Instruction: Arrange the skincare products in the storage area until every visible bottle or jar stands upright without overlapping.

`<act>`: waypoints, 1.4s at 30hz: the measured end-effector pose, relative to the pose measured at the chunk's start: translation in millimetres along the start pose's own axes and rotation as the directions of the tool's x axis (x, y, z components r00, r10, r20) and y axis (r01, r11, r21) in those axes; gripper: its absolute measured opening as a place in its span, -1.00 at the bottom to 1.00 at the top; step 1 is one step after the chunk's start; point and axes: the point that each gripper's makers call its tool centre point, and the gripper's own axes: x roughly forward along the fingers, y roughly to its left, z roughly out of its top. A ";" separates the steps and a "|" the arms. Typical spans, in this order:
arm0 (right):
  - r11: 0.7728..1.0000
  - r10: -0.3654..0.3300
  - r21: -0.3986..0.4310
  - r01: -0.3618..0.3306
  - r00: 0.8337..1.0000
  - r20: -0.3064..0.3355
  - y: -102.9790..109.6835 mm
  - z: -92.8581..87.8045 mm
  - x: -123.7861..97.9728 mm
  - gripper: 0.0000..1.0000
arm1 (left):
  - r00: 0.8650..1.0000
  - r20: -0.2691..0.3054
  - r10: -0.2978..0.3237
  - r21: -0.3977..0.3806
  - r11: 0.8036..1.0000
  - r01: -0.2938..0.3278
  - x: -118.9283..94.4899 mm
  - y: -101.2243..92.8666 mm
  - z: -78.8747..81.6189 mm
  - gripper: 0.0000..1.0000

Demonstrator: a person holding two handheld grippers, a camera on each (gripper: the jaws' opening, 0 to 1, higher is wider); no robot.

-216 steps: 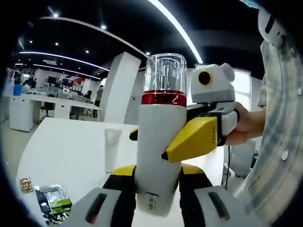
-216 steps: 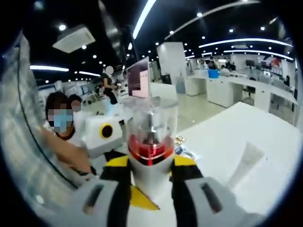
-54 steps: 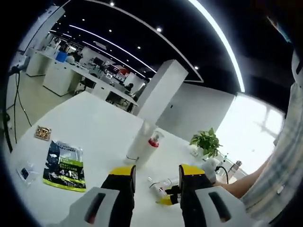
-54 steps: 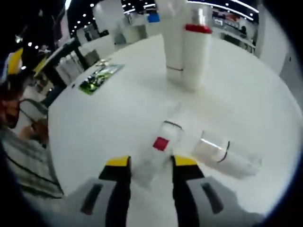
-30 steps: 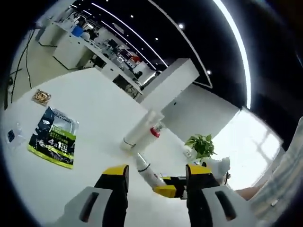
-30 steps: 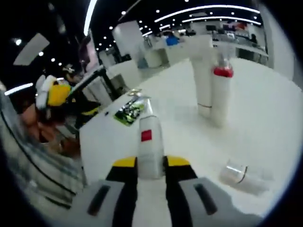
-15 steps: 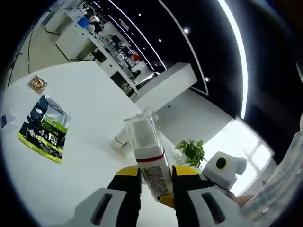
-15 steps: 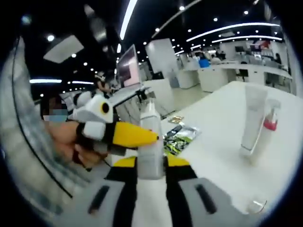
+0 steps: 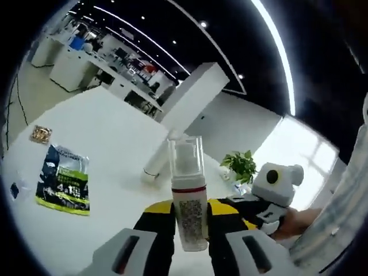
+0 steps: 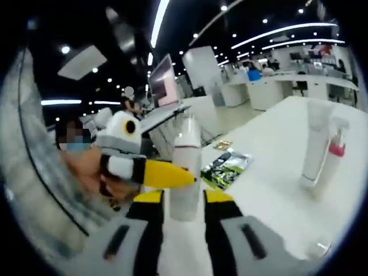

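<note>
The pump bottle [image 9: 188,195] is held upright off the table [image 9: 109,149], squarely between the left gripper's [image 9: 190,230] yellow-tipped jaws, which are closed on its label. In the right gripper view the same bottle [image 10: 186,172] stands between the right gripper's [image 10: 184,210] jaws, but these look parted a little wider than half a second ago, with a slight gap at each side; the hold is judged to have been given up there, though contact at the base cannot be ruled out. The left gripper [image 10: 146,169] is seen in that view coming in from the left, its yellow jaw laid against the bottle.

What has changed is clear. A second ago the bottle was carried by the right gripper alone, and the left jaws stood open with nothing between them. Half a second ago both had it. Now the left one has it firmly and level. A handover from right to left is thus taken as just finished.

Farther off on the table, a white tube [image 10: 315,146] and a red-collared bottle [image 10: 333,158] stand upright side by side. A clear-capped item [image 10: 319,248] appears to lie at the near right, too cut off to be sure. A green sachet [image 9: 63,187] and a small packet [image 9: 40,134] lie flat to the left.

For the task, the held bottle remains to be set down upright, clear of the standing pair.
</note>
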 end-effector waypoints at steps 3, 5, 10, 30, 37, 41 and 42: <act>1.000 0.003 -0.019 -0.003 1.000 0.002 -6.4 2.4 -12.0 -0.45 | 1.000 -0.023 0.007 0.096 0.995 -0.005 -0.4 1.7 -0.9 -0.59; 1.000 0.007 0.008 -0.007 0.999 0.033 -9.9 10.4 -20.2 -0.44 | 0.999 -0.042 0.015 0.129 0.992 -0.009 0.2 2.2 -3.2 -0.59; 0.999 0.052 0.010 -0.053 0.995 0.088 -6.5 29.4 -27.2 -0.38 | 0.995 -0.092 -0.040 0.222 0.973 0.060 3.7 -12.5 -12.1 -0.60; 0.965 0.225 -0.119 -0.232 0.972 -0.067 30.2 55.1 -8.9 -0.37 | 0.980 -0.141 -0.137 0.347 0.920 0.179 -11.3 -23.7 -11.1 -0.60; 0.964 0.234 -0.114 -0.241 0.970 -0.072 32.8 58.9 -6.9 -0.51 | 0.975 -0.173 -0.139 0.399 0.895 0.198 -13.2 -25.9 -15.6 -0.60; 0.962 0.229 -0.122 -0.243 0.966 -0.117 32.6 53.0 -9.2 -0.58 | 0.970 -0.193 -0.145 0.418 0.883 0.215 -11.7 -28.6 -20.2 -0.60; 0.963 0.225 -0.122 -0.240 0.966 -0.125 33.4 51.8 -9.2 -0.57 | 0.970 -0.198 -0.144 0.421 0.881 0.217 -10.8 -28.9 -21.6 -0.60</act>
